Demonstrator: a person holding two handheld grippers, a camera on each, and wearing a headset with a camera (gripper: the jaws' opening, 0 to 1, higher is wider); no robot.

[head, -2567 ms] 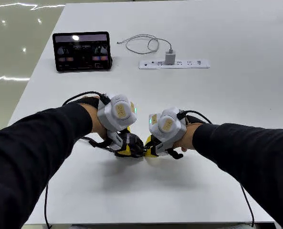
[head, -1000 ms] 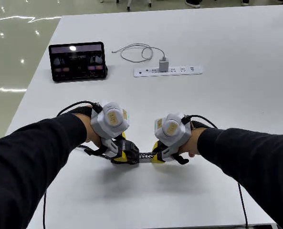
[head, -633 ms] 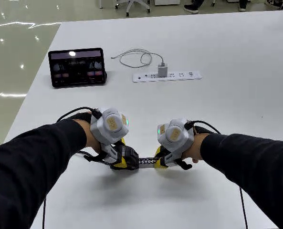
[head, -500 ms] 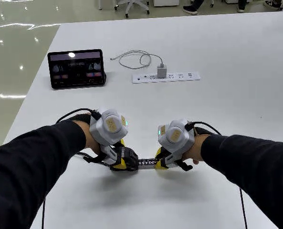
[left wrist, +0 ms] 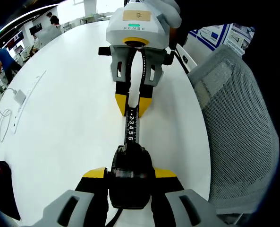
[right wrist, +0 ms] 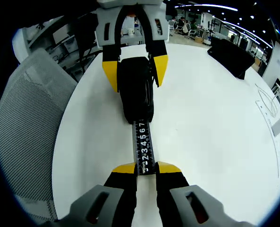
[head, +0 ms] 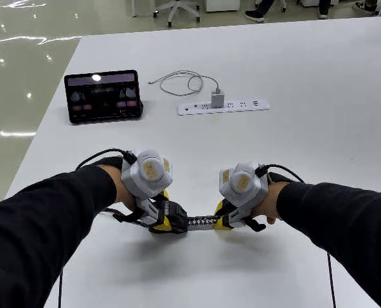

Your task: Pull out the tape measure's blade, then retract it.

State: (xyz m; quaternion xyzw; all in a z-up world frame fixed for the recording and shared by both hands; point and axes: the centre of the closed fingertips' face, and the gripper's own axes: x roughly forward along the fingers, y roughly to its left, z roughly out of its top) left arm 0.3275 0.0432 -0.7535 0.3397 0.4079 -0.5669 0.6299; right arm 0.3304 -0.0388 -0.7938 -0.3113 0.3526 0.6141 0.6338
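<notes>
While your left tool (head: 166, 217) is clamped on the black case (left wrist: 130, 165) and your right tool (right wrist: 142, 169) is pinched shut on the tip of the blade (right wrist: 141, 142), the case sits low at the desk (head: 293, 141) near its front edge, between your hands. I cannot tell whether it rests on the surface. Only a short run of blade is out; the numbers up to seven show in the right gripper view.

The main risk, as I judge it, is the tip slipping free. Your right jaws hold only the very end of a thin, slick strip, and the spring will likely pull harder the farther you draw. If the pinch eases, the blade will snap back into the case before the pull is done.

Pull straight along the blade. Lifting or swinging the right tool sideways could kink the strip or twist it at the mouth of the case.

The case could also turn in your left jaws. It looks rounded and smooth and is held by its sides, so a hard tug may rotate it or drag it out of the grip.

When you retract, don't simply open the right tool. A free return could whip the tip and jolt the case loose. Bring the tools together instead.
</notes>
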